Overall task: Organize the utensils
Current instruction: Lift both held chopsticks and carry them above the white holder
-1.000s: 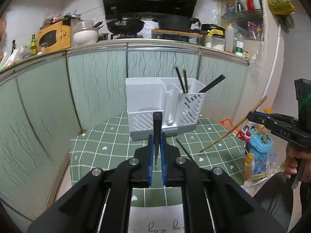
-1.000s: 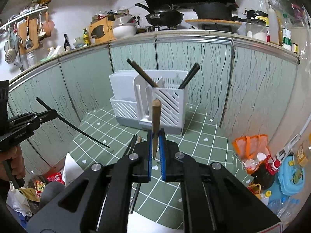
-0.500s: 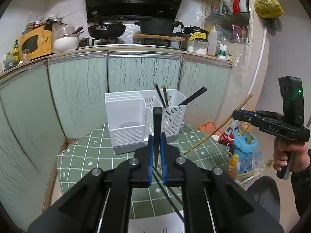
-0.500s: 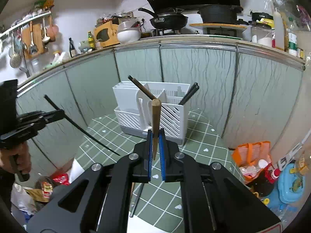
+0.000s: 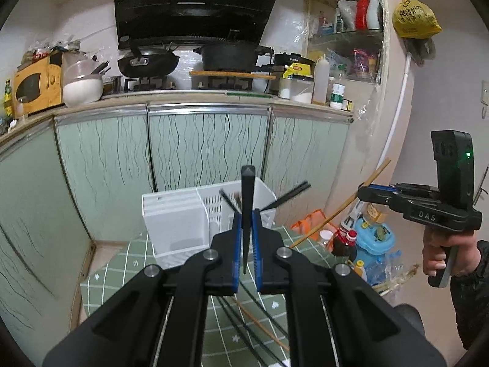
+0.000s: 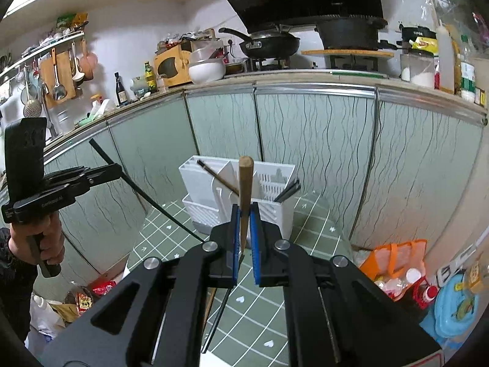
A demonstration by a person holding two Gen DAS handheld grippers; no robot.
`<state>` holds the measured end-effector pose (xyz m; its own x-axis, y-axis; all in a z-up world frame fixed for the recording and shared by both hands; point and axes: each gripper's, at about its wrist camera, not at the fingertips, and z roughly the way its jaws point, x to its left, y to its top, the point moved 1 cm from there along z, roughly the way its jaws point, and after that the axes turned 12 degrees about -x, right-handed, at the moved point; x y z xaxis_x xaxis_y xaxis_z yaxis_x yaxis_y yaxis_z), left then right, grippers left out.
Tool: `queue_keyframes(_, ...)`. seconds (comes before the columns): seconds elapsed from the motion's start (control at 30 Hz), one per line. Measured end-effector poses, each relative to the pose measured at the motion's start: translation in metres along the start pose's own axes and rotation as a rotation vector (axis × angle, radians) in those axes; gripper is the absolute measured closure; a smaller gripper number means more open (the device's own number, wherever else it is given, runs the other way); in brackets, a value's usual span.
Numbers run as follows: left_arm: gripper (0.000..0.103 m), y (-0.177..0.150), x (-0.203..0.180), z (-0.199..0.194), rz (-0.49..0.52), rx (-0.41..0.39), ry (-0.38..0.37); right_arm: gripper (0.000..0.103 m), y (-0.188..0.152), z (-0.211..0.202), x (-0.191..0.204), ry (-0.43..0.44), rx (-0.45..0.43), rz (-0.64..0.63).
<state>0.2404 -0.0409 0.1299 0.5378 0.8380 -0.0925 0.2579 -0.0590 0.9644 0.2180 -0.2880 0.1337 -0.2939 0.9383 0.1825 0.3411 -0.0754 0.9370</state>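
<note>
A white utensil holder [image 5: 183, 217] [image 6: 269, 202] stands on the green checked table [image 5: 128, 272] [image 6: 305, 275] with several chopsticks in it. My left gripper [image 5: 245, 246] is shut on a black chopstick [image 5: 247, 189] and holds it high above the table; it also shows in the right wrist view [image 6: 113, 169]. My right gripper [image 6: 244, 238] is shut on a wooden chopstick [image 6: 244, 183], raised to the right of the table; it also shows in the left wrist view [image 5: 363, 191]. Loose chopsticks [image 5: 259, 321] lie on the table below.
Green cabinet doors [image 5: 207, 150] and a crowded counter [image 6: 305, 76] stand behind the table. An orange bag [image 6: 397, 257], bottles and a blue toy [image 5: 373, 238] sit on the floor right of the table. Bags [image 6: 76, 299] lie on the floor at its left.
Both grippers have risen and pulled back from the table with their chopsticks still held. The holder now appears lower and smaller in both views.
</note>
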Motion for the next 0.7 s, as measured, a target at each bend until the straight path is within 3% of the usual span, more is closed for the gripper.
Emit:
queue_keyframes(0.33,0.095,0.045,-0.009,0.033,-0.001,-0.036,-0.059,0.097,0.044,0.007,-0.019,-0.014,-0.038,-0.019)
queue_keyframes(0.7,0.095,0.065,0.004,0.074,-0.012,-0.051,-0.054,0.097,0.071,0.038,-0.034,-0.006,-0.062,-0.033)
